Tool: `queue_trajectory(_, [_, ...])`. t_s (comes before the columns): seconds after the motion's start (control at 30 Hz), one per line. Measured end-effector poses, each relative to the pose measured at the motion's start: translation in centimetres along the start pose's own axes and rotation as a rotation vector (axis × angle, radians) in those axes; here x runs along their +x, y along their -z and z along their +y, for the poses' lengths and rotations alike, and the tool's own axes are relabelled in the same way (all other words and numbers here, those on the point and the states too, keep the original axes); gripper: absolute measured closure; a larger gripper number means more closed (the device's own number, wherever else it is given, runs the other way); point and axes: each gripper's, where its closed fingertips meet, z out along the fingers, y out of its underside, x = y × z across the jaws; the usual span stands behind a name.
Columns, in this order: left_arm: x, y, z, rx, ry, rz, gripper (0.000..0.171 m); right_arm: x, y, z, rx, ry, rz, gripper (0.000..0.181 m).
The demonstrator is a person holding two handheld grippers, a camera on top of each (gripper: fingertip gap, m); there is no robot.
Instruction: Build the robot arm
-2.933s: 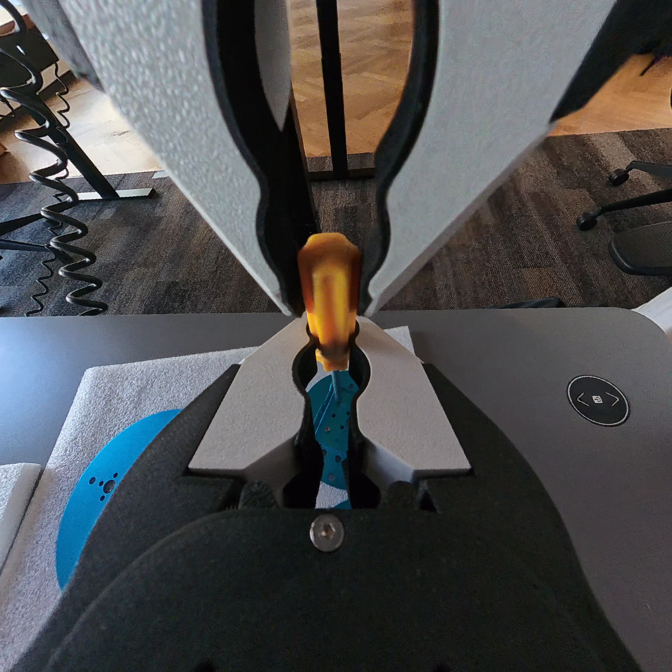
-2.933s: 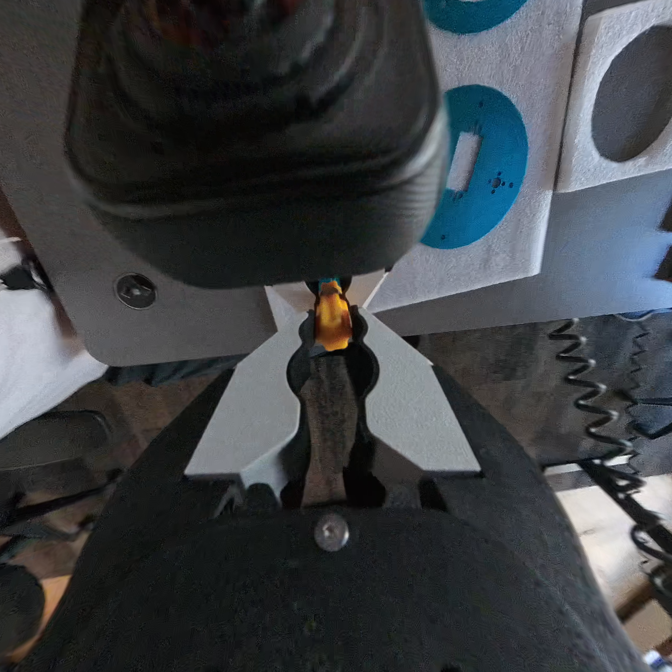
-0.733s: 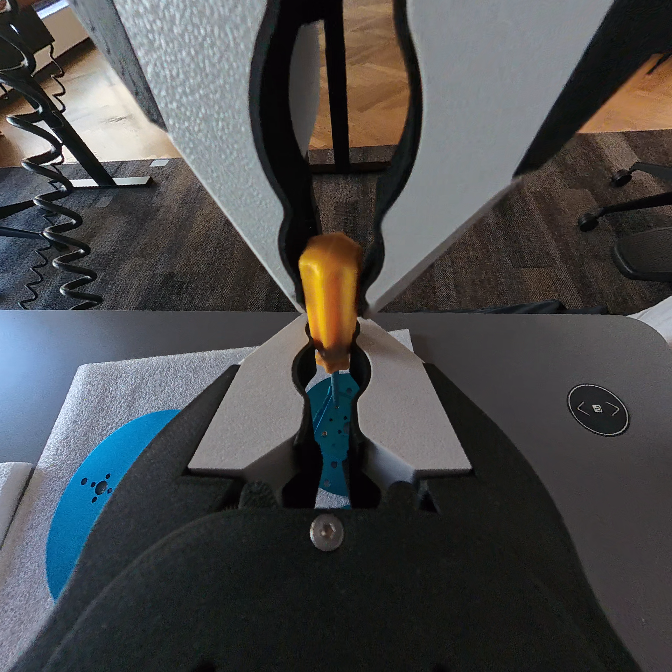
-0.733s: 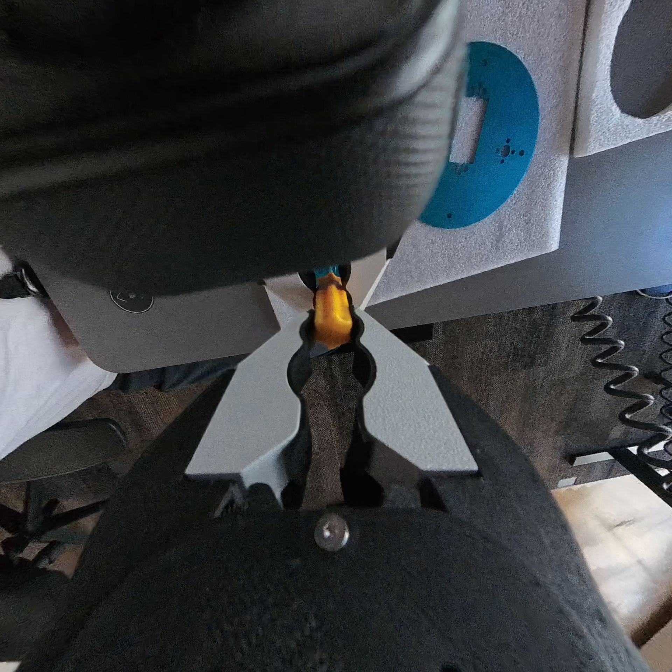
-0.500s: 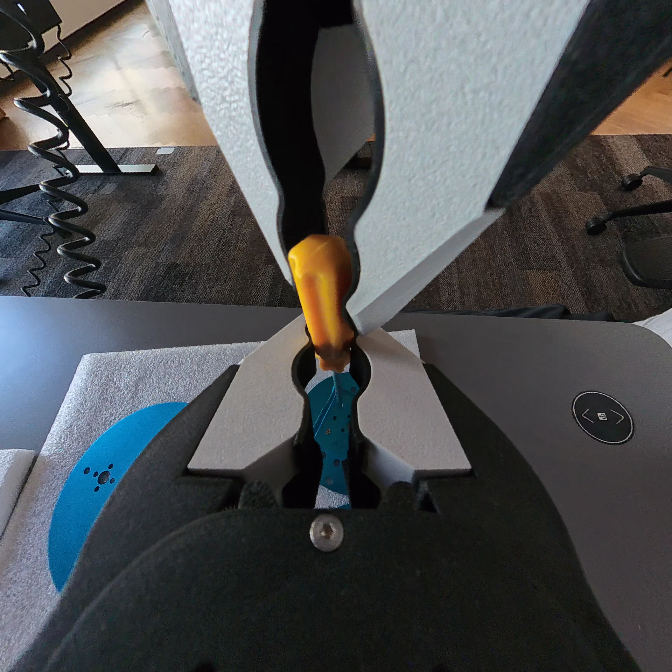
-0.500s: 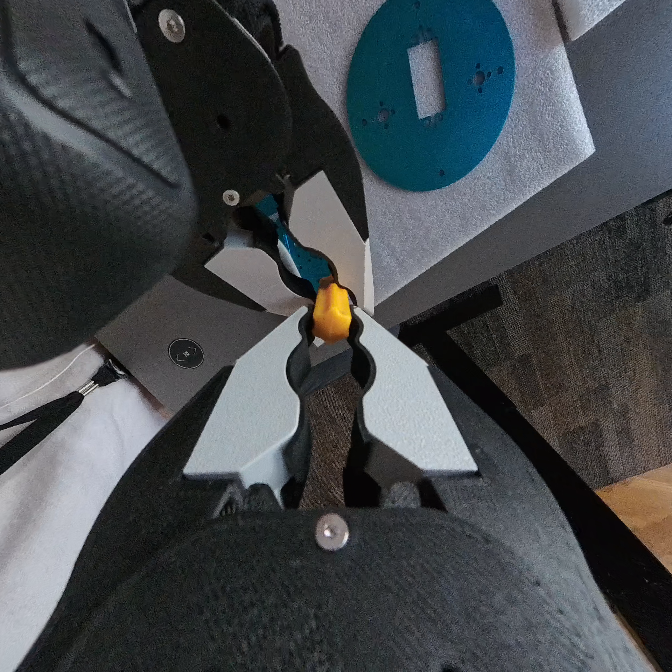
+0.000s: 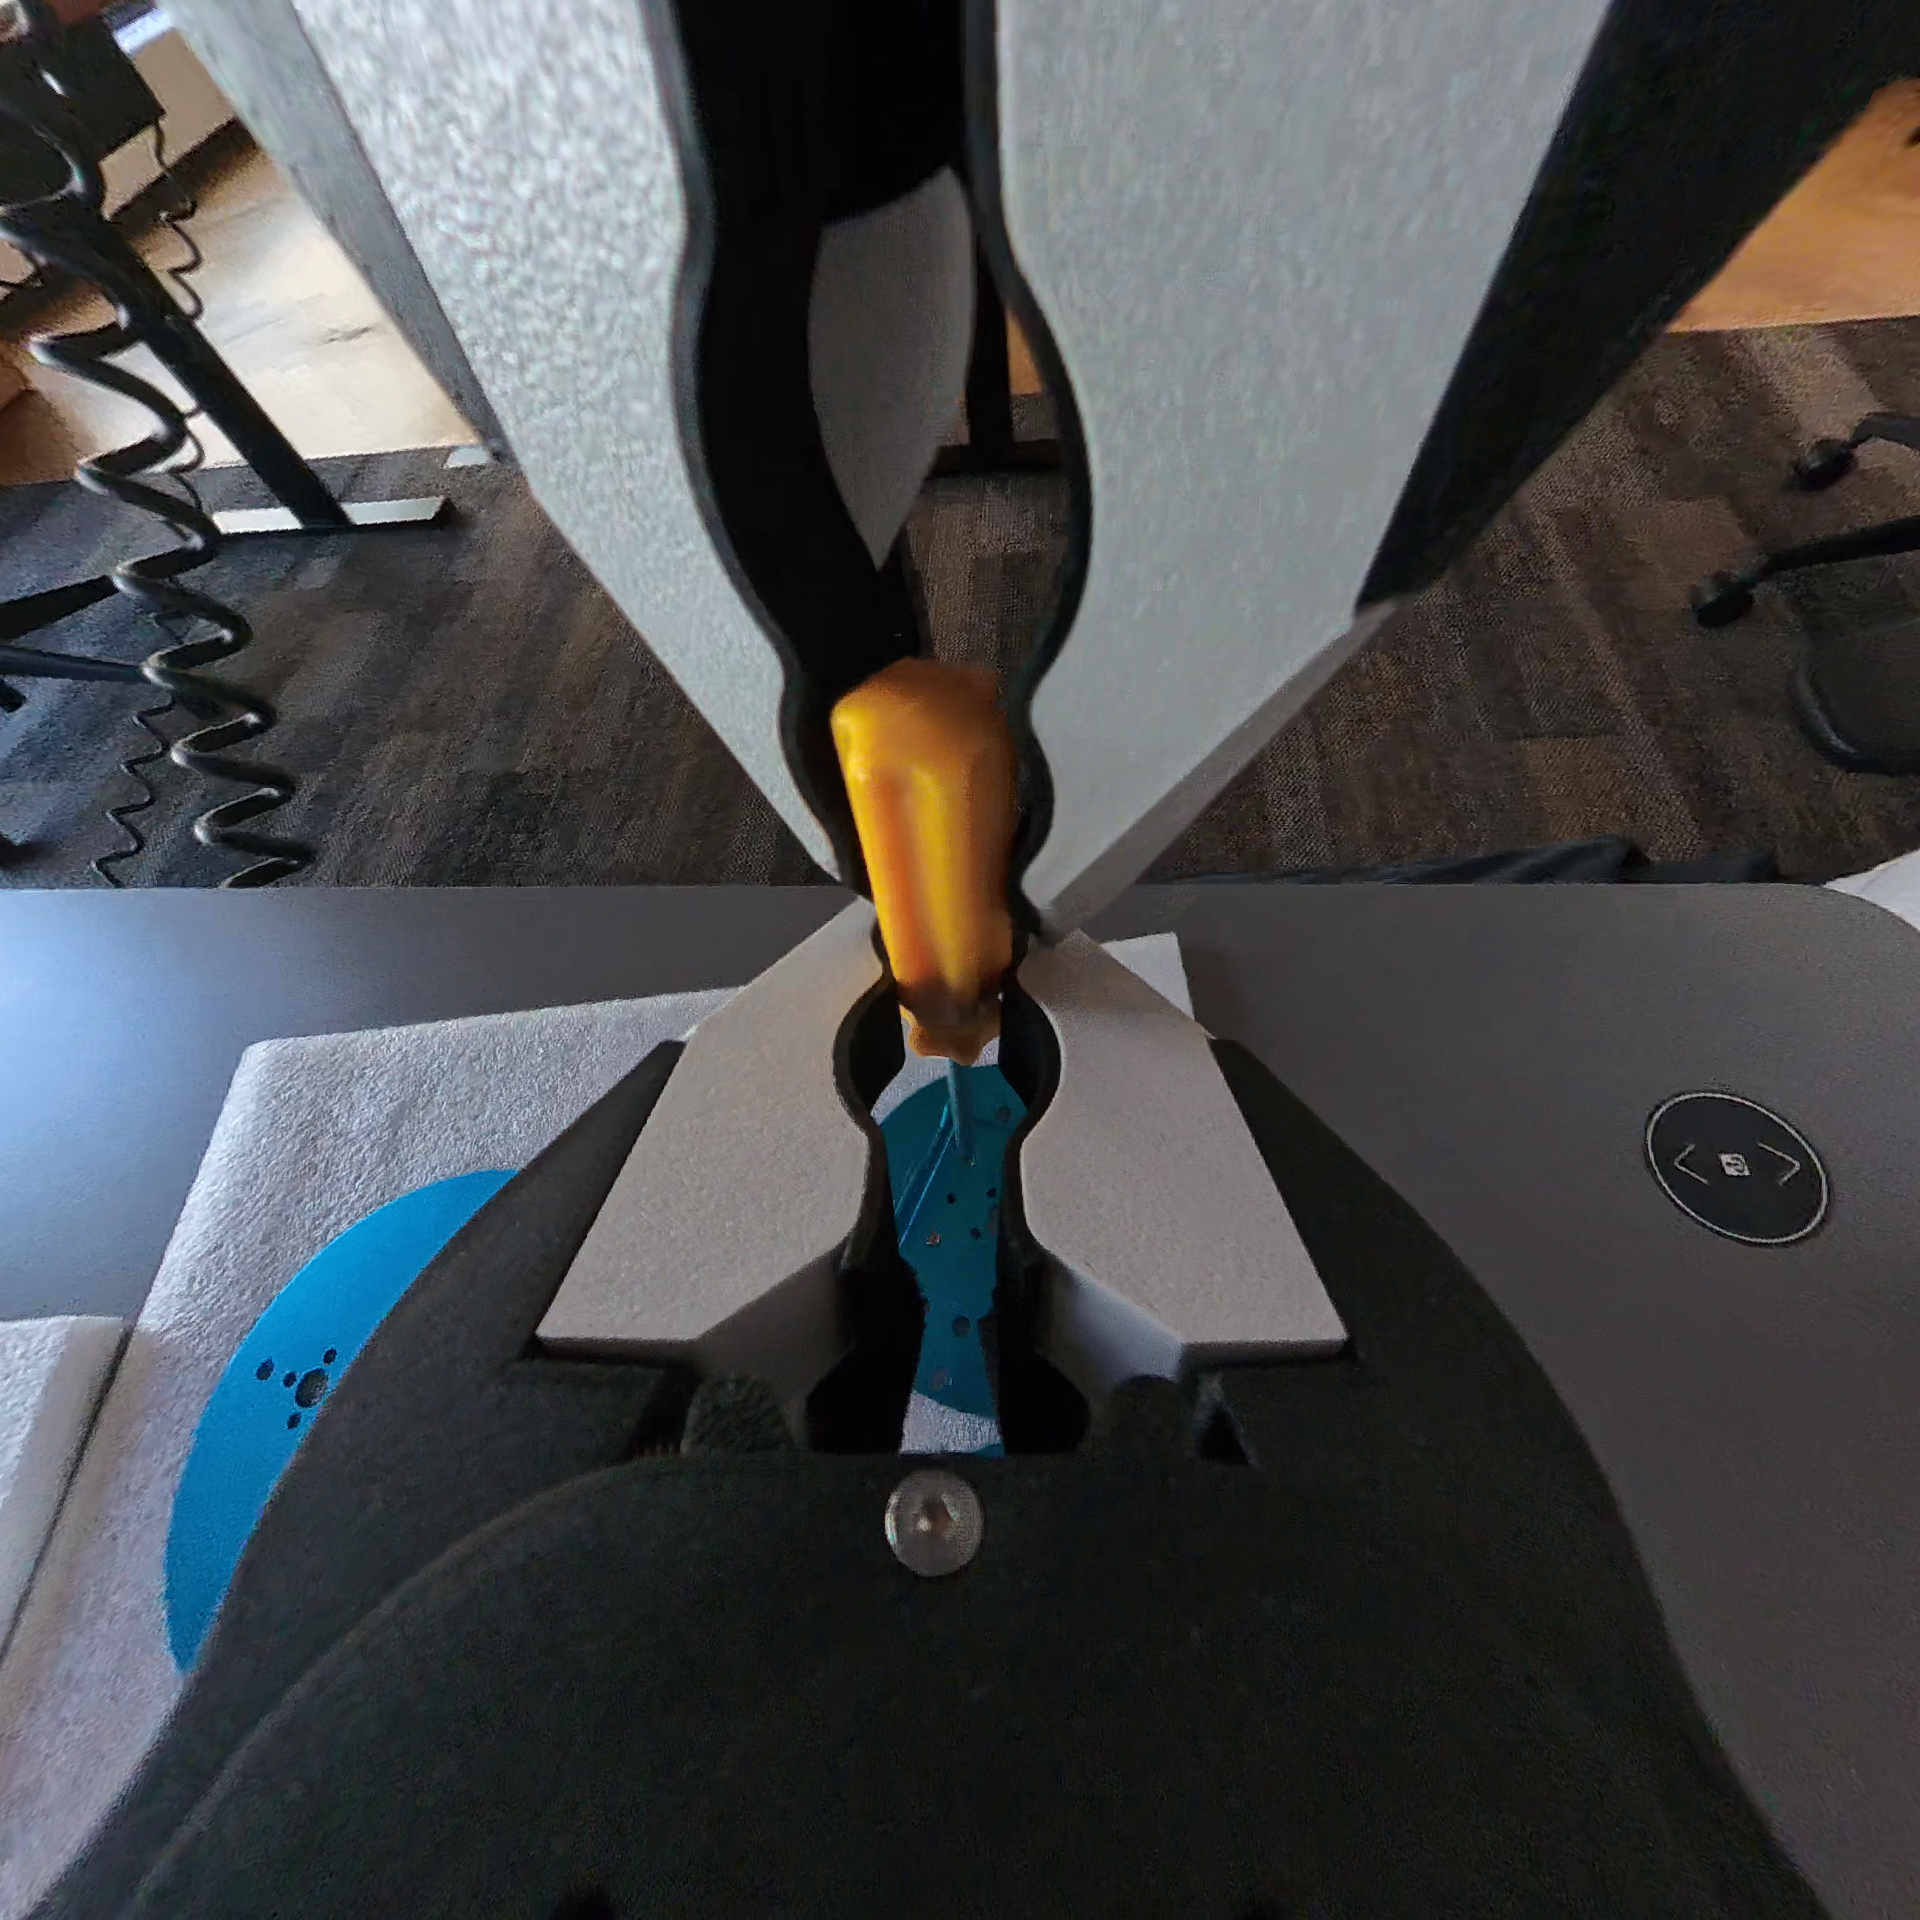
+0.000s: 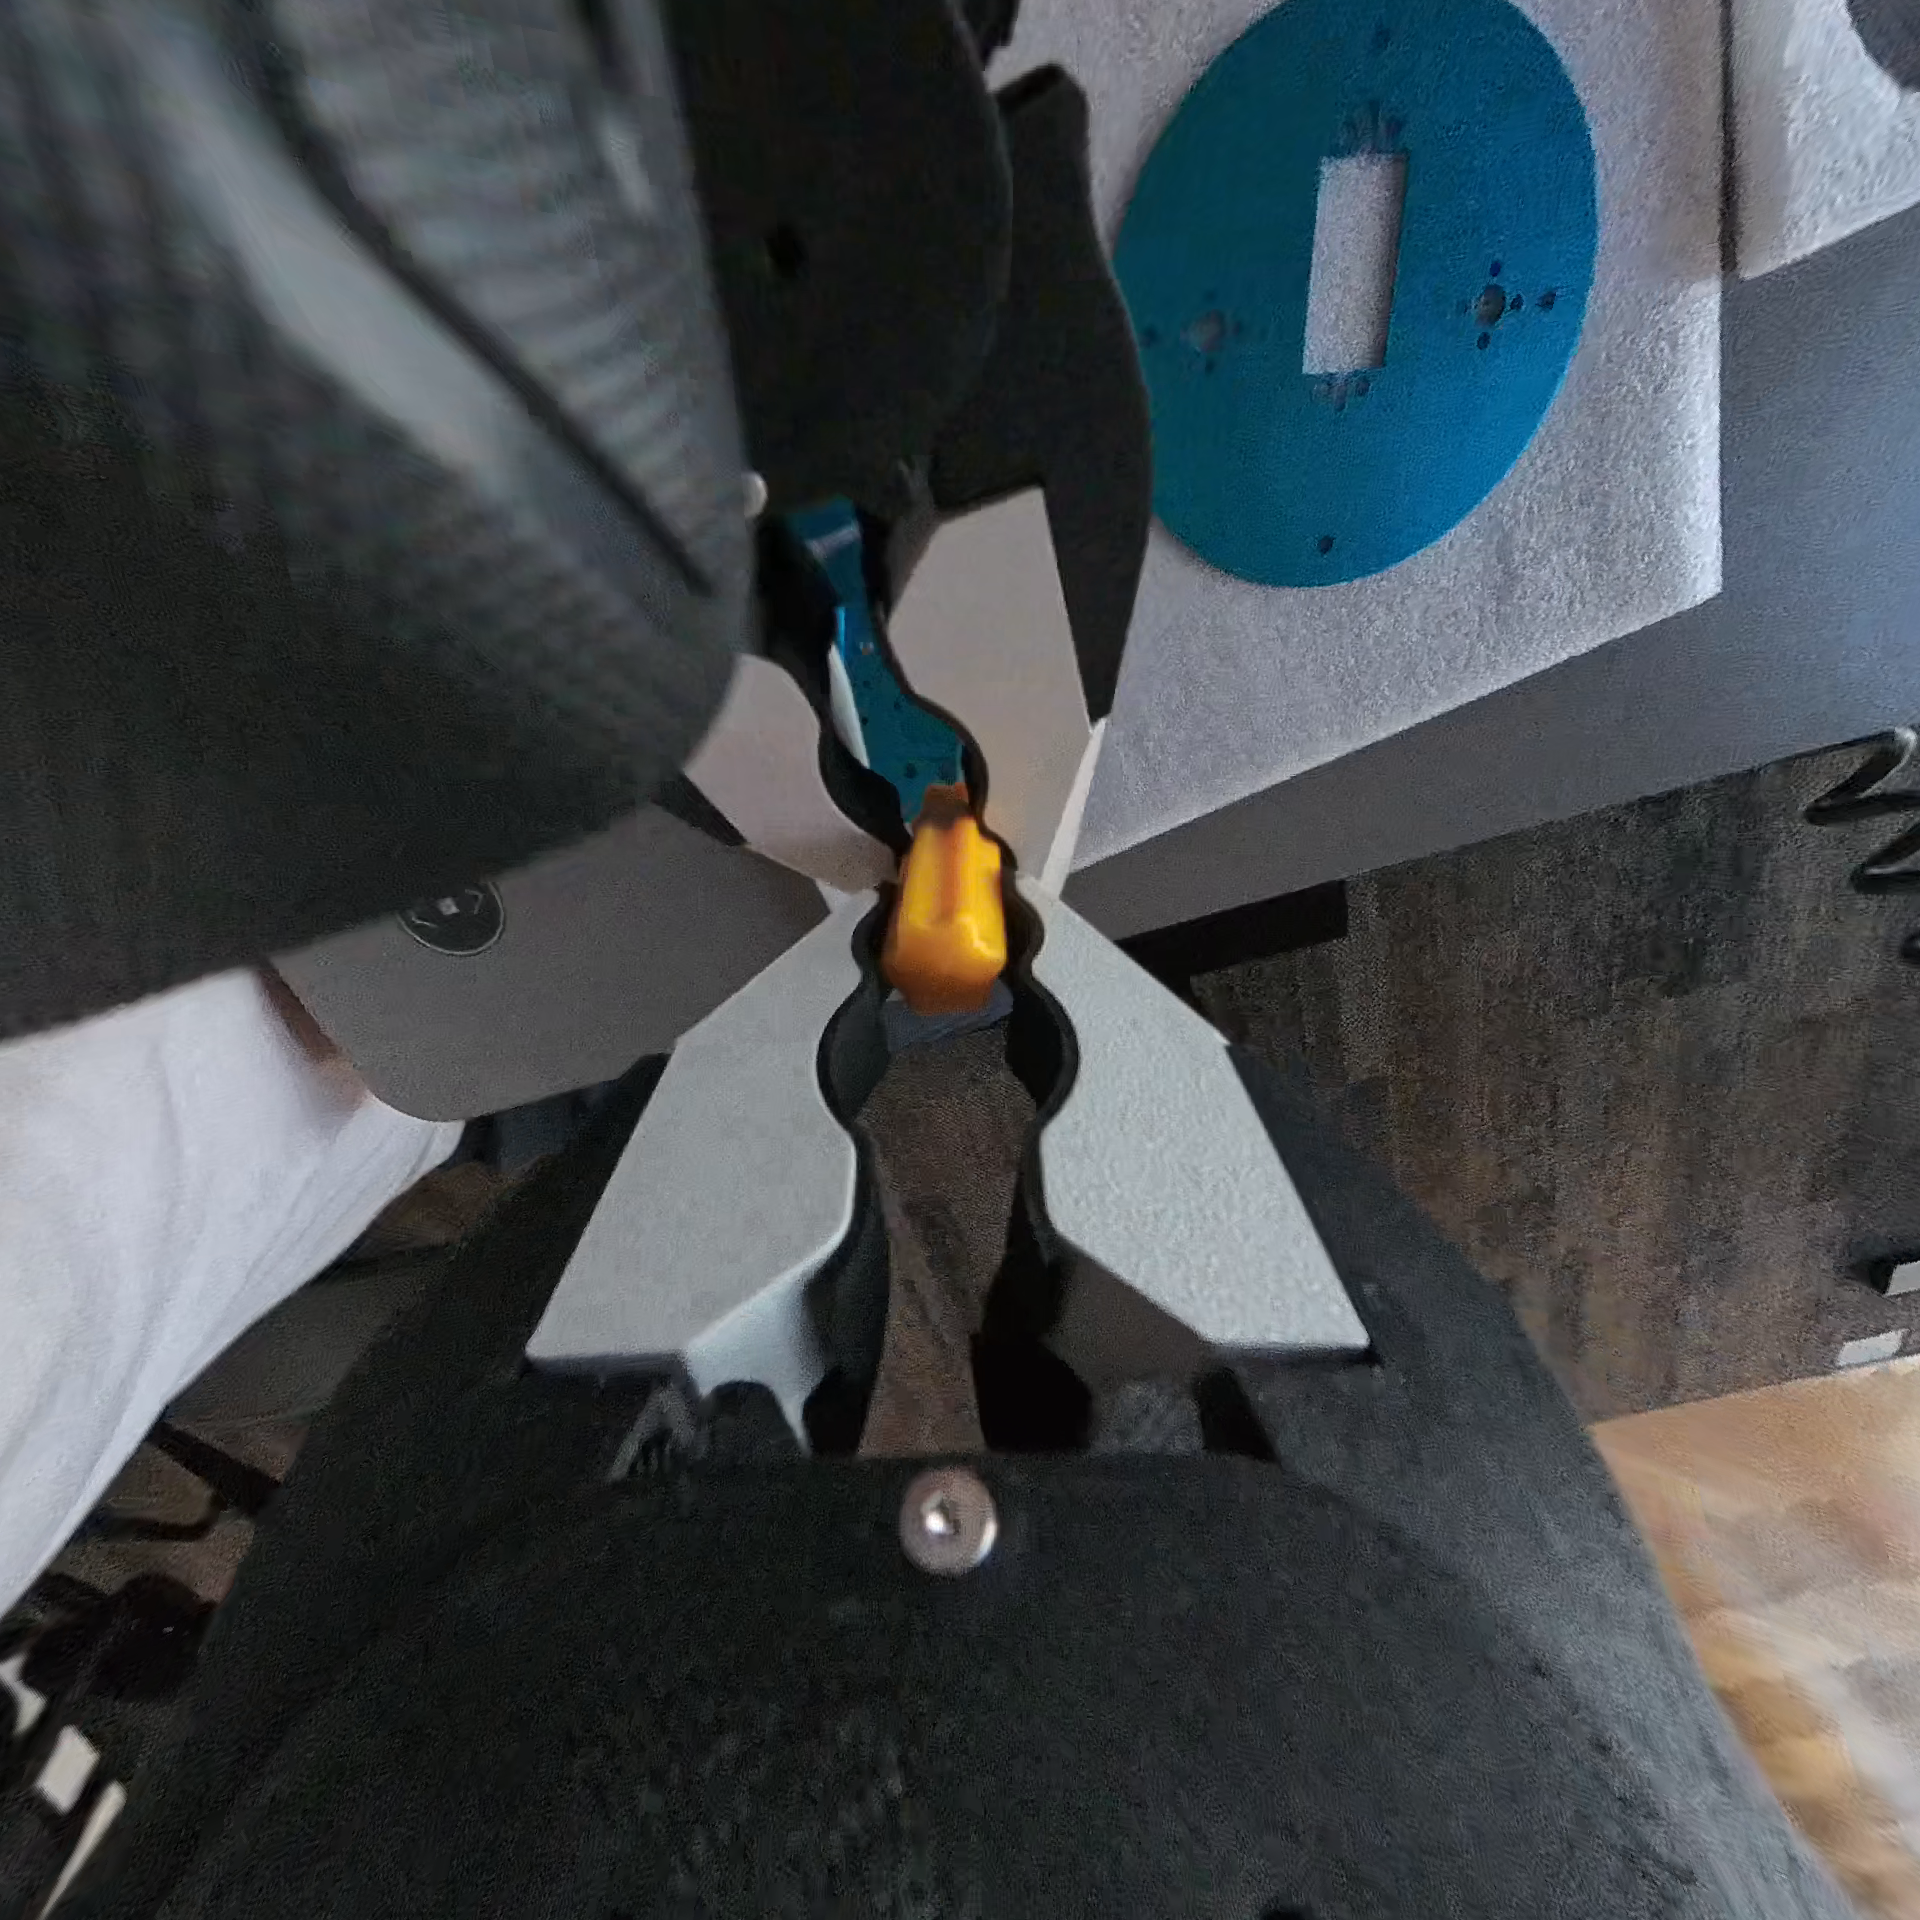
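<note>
Grey desk [image 7: 1455, 1039], white foam pad [image 7: 416, 1081] beneath. Right gripper [image 8: 945, 904] clamps upright orange-handled screwdriver [image 7: 925, 831]; tip meets small blue perforated metal bracket [image 7: 956, 1226], pinched edgewise by left gripper [image 7: 951, 997].

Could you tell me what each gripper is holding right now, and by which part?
The right gripper clamps the orange-handled screwdriver by its handle. The left gripper is shut on a small blue perforated bracket, gripped edge-on; the screwdriver's tip meets it.

The left claw's [image 7: 940, 997] body hides most of the blue disc [image 7: 312, 1382]; the screwdriver's [image 7: 925, 831] thin tip is too small to tell where it lands.
</note>
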Motion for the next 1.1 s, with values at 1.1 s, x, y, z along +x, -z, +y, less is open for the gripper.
queue_trajectory(1.1, [-0.9,0.4,0.3,0.03,0.079,-0.004,0.159,1.1,1.1,-3.9,0.774,-0.193,0.092,0.163])
